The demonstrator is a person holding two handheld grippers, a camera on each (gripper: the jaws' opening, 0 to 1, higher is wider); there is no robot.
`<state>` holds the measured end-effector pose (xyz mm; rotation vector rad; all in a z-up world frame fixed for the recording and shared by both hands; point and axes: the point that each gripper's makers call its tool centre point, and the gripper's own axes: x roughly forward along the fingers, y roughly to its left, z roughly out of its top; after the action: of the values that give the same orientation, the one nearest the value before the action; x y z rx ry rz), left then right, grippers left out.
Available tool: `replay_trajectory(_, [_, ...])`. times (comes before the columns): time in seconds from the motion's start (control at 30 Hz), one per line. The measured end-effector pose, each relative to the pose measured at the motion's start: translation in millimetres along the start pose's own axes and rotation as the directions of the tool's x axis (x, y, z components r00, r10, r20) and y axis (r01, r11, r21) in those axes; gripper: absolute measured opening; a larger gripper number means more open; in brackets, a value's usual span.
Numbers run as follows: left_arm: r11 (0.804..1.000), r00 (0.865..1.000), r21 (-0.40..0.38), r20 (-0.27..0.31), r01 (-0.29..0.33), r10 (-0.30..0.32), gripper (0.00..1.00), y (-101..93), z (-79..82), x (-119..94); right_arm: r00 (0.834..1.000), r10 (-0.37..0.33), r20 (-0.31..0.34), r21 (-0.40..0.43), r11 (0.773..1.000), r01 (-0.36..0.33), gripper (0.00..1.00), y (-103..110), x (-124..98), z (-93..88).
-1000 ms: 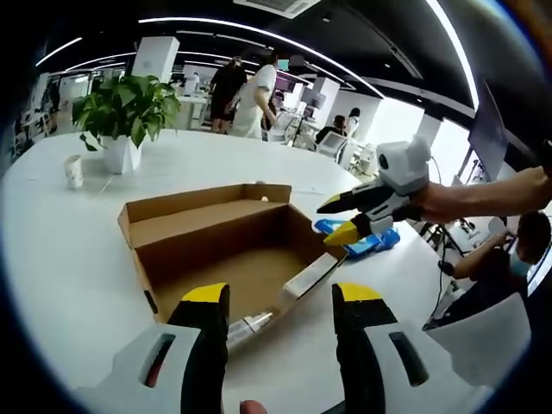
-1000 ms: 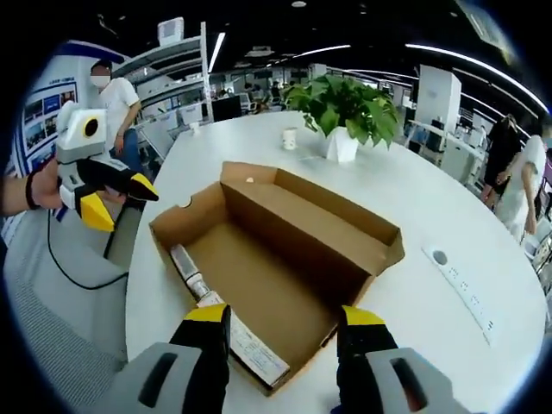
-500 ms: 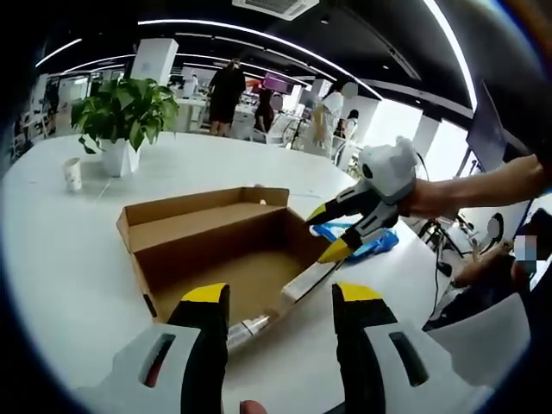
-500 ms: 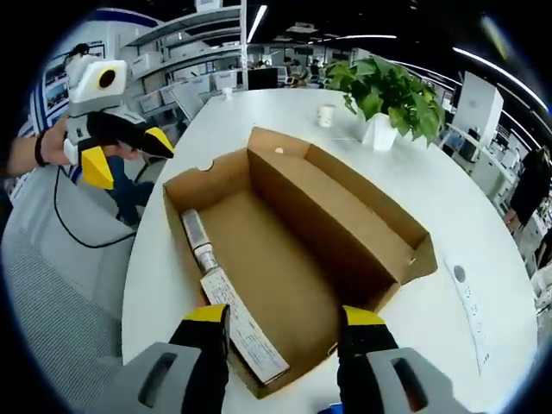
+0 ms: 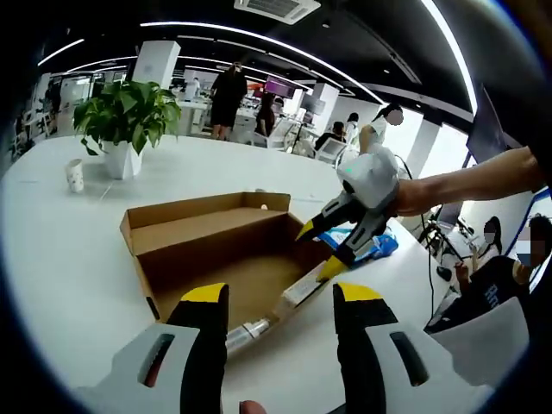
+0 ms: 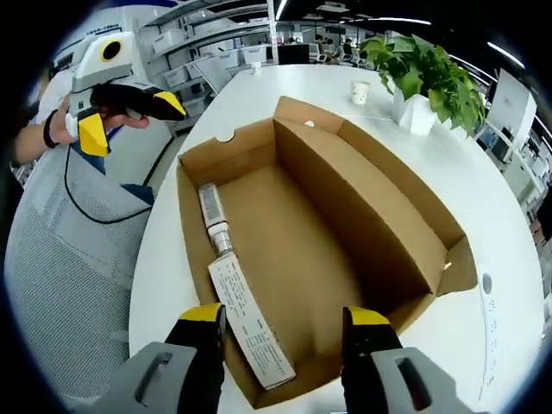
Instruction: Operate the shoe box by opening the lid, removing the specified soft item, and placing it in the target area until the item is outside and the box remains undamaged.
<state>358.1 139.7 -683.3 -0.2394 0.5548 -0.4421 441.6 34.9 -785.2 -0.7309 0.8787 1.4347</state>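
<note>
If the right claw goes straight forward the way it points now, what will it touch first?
Most likely the right claw would enter the open cardboard box and meet its bare floor, or the long white labelled item lying along the left wall. Depth is unclear, so I cannot say which comes first.

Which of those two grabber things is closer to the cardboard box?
The right gripper hovers right over the cardboard box's edge. The left gripper hangs off to its side.
</note>
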Motion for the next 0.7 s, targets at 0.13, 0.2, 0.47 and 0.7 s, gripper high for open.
replay_trajectory(0.13, [1.0, 1.0, 0.01, -0.012, 0.0, 0.0, 0.5, -1.9, -2.5, 0.9, 0.999, 0.031, -0.034, -0.046, 0.998, -0.032, 0.54, 0.6, 4.8, 1.3])
replay_trajectory(0.2, [1.0, 1.0, 0.01, -0.011, 0.001, -0.001, 0.5, -2.2, -2.1, 0.8, 0.998, 0.039, -0.049, -0.058, 0.997, -0.042, 0.54, -0.1, 7.0, 0.6])
replay_trajectory(0.47, [1.0, 1.0, 0.006, -0.018, 0.007, -0.007, 0.5, -2.6, -3.5, 1.2, 0.995, 0.058, -0.077, -0.094, 0.993, -0.065, 0.53, 0.2, 12.7, -0.1])
replay_trajectory(0.7, [1.0, 1.0, 0.007, -0.023, 0.005, -0.005, 0.5, -3.0, -4.6, 1.6, 0.998, 0.031, -0.063, -0.084, 0.996, -0.036, 0.55, -7.9, 10.8, -1.2])
